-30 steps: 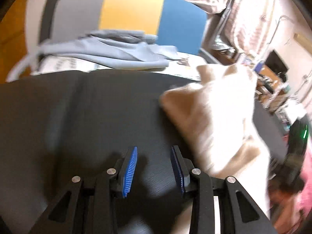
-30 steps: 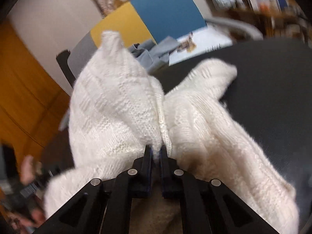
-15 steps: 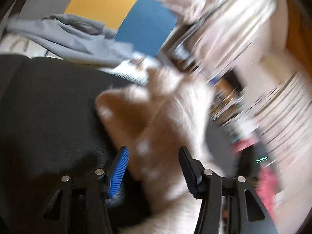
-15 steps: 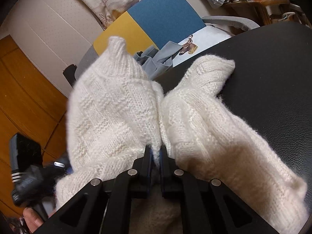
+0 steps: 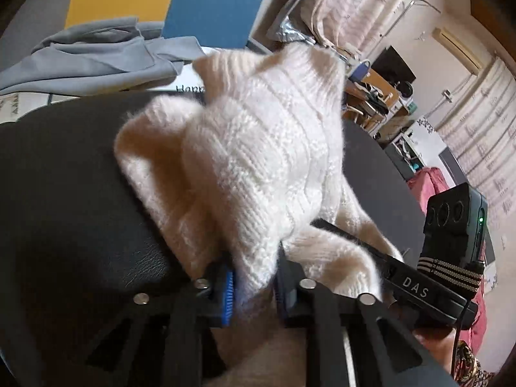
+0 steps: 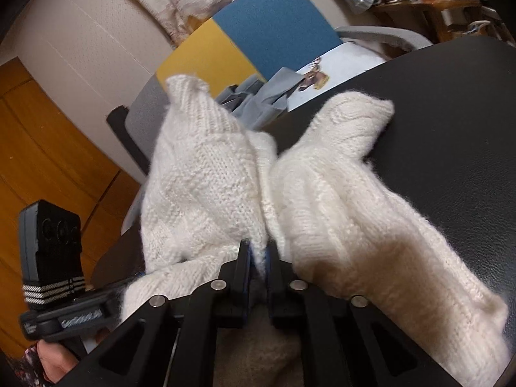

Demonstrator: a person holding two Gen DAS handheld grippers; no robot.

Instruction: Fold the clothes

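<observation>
A white knitted sweater (image 5: pixel 251 148) lies bunched on the black table (image 5: pixel 64 177). My left gripper (image 5: pixel 254 287) is closing, and a thick fold of the knit fills the gap between its blue pads. In the right wrist view the sweater (image 6: pixel 322 193) spreads into two humps, one raised at the left and one lying on the table (image 6: pixel 451 129). My right gripper (image 6: pixel 258 258) sits at the crease between them. Its jaws are opening, a thin edge of knit still hangs in the gap, and blue pad shows beside it. The two grippers are close together.
A grey garment (image 5: pixel 96 58) lies crumpled beyond the table's far edge on a chair with a yellow and blue back (image 5: pixel 209 3). A printed sheet (image 6: pixel 338 64) sits under it. A hand (image 6: pixel 54 364) holds the left tool. Cluttered shelves stand at the far right.
My left gripper swung right from bare table onto the sweater, spread wide, then closed on a fold. The right gripper stayed in place and its jaws parted slightly around the knit.
</observation>
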